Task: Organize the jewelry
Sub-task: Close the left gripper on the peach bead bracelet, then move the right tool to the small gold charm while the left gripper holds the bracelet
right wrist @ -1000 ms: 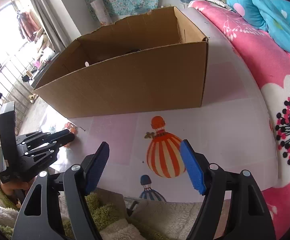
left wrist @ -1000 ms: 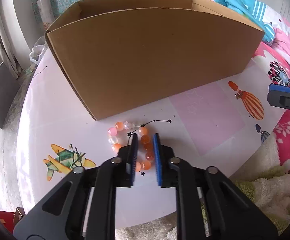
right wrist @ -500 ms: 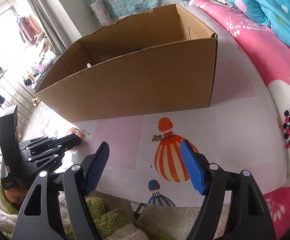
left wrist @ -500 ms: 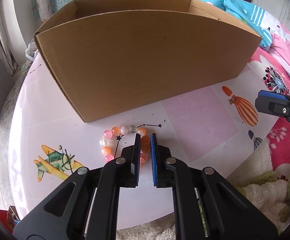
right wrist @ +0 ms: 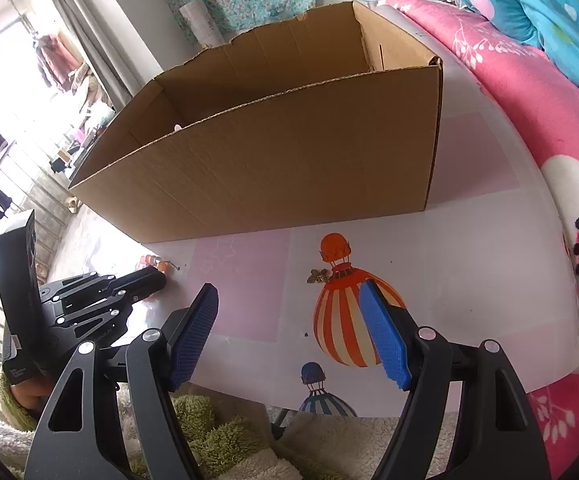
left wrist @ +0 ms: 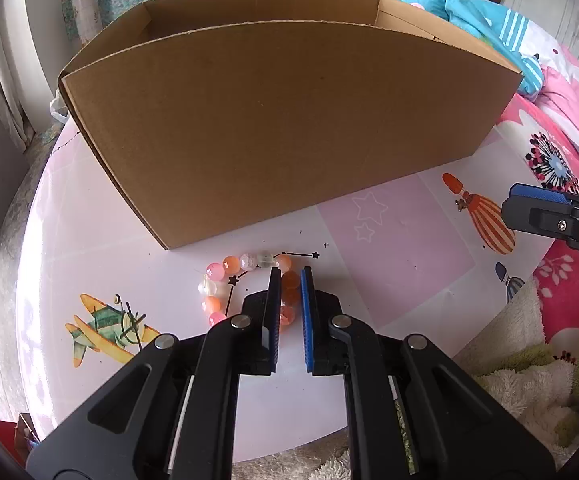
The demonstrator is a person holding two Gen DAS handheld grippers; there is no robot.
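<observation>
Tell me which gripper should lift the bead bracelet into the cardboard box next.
Left. The left gripper already has its jaws closed around one side of the bead bracelet, right in front of the cardboard box. The right gripper is open and empty over the balloon print, away from the beads.

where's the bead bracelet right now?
In the left wrist view the bead bracelet lies on the table just in front of the cardboard box, its right side pinched in the left gripper.
</observation>
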